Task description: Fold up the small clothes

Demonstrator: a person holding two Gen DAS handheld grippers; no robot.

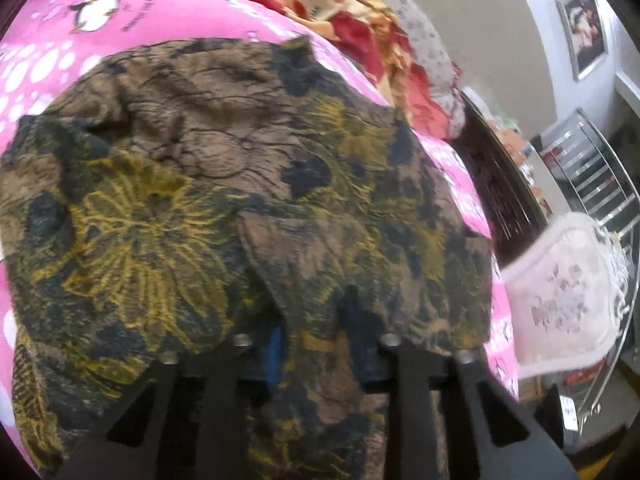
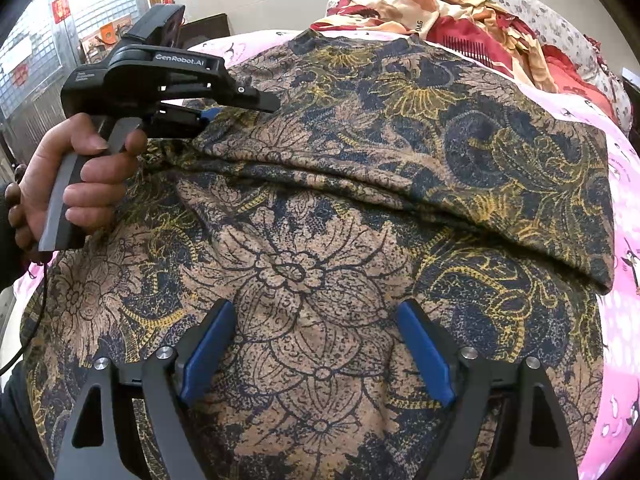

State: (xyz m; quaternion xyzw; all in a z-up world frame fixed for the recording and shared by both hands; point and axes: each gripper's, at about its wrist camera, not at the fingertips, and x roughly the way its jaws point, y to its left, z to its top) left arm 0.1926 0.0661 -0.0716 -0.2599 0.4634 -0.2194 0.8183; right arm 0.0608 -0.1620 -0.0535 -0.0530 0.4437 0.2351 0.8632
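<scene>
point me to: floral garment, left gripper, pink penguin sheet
floral garment (image 2: 304, 272), right wrist view, on the big flower print at its middle.
left gripper (image 2: 240, 110), right wrist view, fingertips pinching the garment's edge.
pink penguin sheet (image 1: 160, 12), left wrist view, bare patch beside the penguin print.

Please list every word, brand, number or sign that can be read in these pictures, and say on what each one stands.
"GenRobot.AI": on the left gripper body.
"OAG": on the red and cream cloth, partly hidden.
Small label on the gripper's rear: too small to read.
Print around the penguin on the pink sheet: blurred.
Red wall signs: unreadable.

L hand-held gripper (image 2: 224, 114) clamped on floral garment (image 2: 320, 240) edge, pink sheet (image 2: 624, 200) underneath
</scene>
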